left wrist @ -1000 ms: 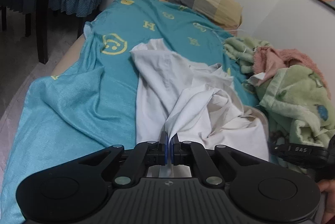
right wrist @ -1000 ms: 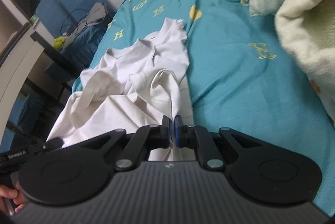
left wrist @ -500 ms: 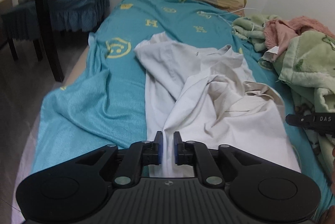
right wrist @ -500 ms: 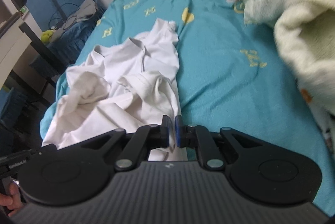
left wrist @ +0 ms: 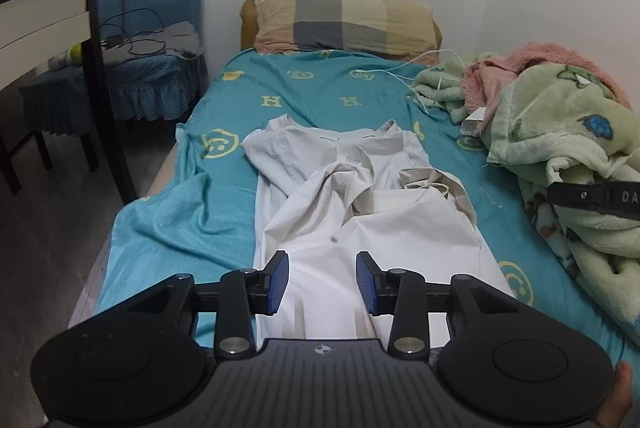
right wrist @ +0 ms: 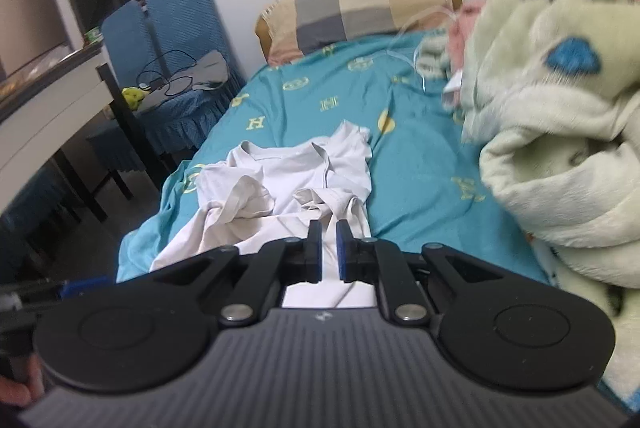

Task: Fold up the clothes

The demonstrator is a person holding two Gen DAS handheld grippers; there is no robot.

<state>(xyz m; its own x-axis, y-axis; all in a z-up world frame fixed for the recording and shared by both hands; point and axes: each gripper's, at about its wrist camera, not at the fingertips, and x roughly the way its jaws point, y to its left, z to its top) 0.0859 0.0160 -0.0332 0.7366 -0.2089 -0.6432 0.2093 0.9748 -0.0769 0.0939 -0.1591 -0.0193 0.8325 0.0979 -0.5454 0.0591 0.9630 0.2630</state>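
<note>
White shirt (left wrist: 360, 212) lay crumpled lengthwise on the teal bedsheet (left wrist: 320, 96), collar toward the checked pillow (left wrist: 344, 20). Left gripper (left wrist: 322, 282) hung above its hem, jaws opening, nothing pinched. Right gripper (right wrist: 328, 251) was opening too, pads clear of the cloth

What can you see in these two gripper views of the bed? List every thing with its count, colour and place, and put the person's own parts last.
shirt: one, white, crumpled mid-bed
bedsheet: one, teal with yellow marks, covering bed
pillow: one, checked grey and tan, head of bed
blanket: one, pale green, heaped along right side
pink cloth: one, on that heap
cable: one, white, near pillow
chairs: two, blue, left of bed
left gripper: black, jaws opening, nothing gripped
right gripper: black, jaws opening, over shirt's hem
</note>
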